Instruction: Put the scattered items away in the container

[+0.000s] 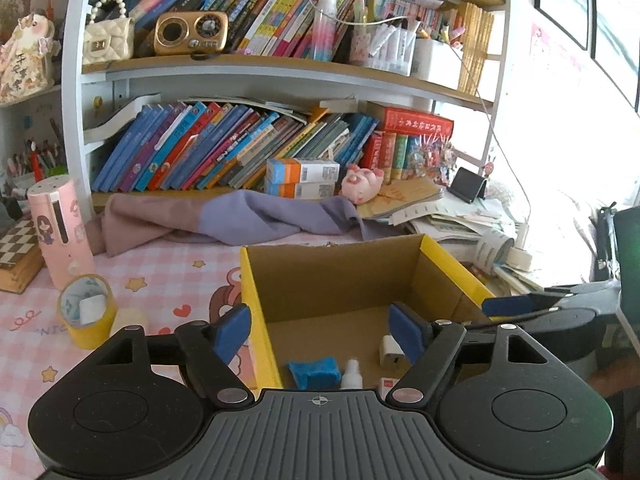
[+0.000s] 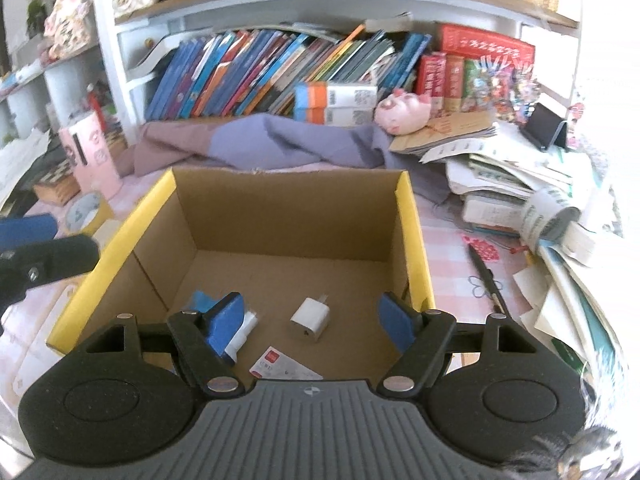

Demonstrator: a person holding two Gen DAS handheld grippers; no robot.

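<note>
An open cardboard box with yellow rims (image 1: 256, 304) (image 2: 414, 240) stands on the pink checked tablecloth. Inside lie a white charger plug (image 2: 310, 318) (image 1: 390, 354), a blue sponge (image 1: 316, 372), a small white bottle (image 1: 352, 374) (image 2: 242, 332) and a white and red card (image 2: 286, 368). My left gripper (image 1: 320, 332) is open and empty over the box's left wall. My right gripper (image 2: 312, 320) is open and empty over the box's near edge. A yellow tape roll (image 1: 86, 312) and a black pen (image 2: 486, 276) lie outside the box.
A pink cylinder holder (image 1: 62, 232) and a checkered box (image 1: 16, 252) stand at the left. A purple cloth (image 1: 240, 216) lies behind the box. Piled papers and books (image 2: 540, 200) crowd the right. A bookshelf (image 1: 240, 140) rises behind.
</note>
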